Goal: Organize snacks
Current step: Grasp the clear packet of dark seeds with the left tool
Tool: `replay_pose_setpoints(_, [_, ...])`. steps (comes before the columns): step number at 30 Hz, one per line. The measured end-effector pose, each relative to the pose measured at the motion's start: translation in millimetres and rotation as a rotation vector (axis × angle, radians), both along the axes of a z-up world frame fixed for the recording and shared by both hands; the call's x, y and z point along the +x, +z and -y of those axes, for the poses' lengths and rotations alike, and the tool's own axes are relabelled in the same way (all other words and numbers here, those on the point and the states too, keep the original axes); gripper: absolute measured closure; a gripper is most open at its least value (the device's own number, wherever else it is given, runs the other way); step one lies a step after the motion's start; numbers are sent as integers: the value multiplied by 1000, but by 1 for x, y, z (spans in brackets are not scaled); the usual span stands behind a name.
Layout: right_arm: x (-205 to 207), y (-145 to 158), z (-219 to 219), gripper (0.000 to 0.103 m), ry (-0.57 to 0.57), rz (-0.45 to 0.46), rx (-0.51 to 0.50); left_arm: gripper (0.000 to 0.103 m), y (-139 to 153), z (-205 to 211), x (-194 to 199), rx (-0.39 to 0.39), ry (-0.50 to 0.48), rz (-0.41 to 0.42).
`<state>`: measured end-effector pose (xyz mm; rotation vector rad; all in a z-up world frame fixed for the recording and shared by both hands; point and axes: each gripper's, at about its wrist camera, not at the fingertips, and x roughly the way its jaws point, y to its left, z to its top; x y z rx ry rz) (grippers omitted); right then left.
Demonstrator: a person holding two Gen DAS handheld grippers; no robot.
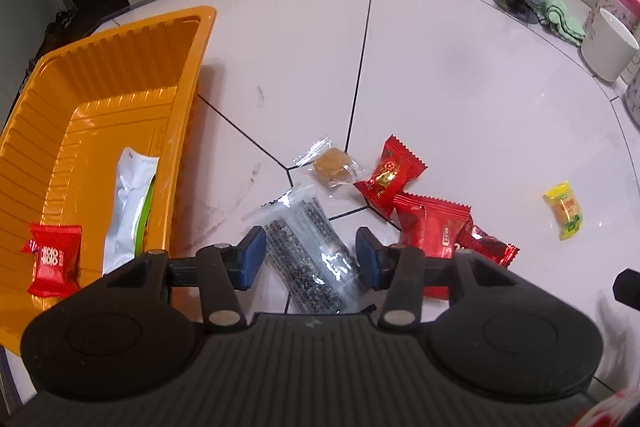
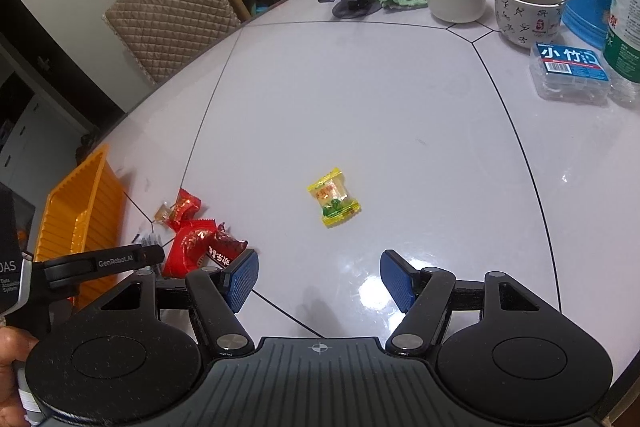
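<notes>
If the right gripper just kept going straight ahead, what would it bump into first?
Probably the yellow candy. It lies alone on the table, nearly centered ahead of the open right gripper, with only bare tabletop between them. Depth is hard to judge, so it might pass just above it.

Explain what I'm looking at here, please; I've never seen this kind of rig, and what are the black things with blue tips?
Those are two hand-held grippers, each with a camera looking along its fingers. One picture is from the left gripper, the other from the right gripper. Both are open and hold nothing. The left one straddles a clear packet of dark seeds on the white table. Beside it lie red snack packets and a clear-wrapped brown sweet; a yellow candy lies apart, ahead of the right gripper. The orange tray already holds a red packet and a white pouch.
</notes>
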<state>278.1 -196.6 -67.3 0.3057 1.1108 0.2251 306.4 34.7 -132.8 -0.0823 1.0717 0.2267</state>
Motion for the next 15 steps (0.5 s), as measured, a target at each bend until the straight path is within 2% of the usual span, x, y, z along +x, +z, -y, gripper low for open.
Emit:
replay_pose_setpoints(1, [1, -1, -1, 36, 1, -2, -1, 60, -1, 1, 0, 5, -6, 1])
replay_pose_setpoints(3, [1, -2, -1, 36, 2, -6, -2, 69, -1, 1, 0, 5, -20, 9])
replay_pose_setpoints(6, [2, -3, -3, 36, 1, -10, -3, 75, 2, 1, -4, -31, -46, 27])
replay_pose_setpoints(11, [1, -4, -3, 36, 1, -14, -3, 76, 5, 4, -15, -56, -93, 47])
replay_pose_setpoints(15, [0, -6, -4, 36, 2, -16, -1, 71, 4, 3, -16, -60, -86, 41])
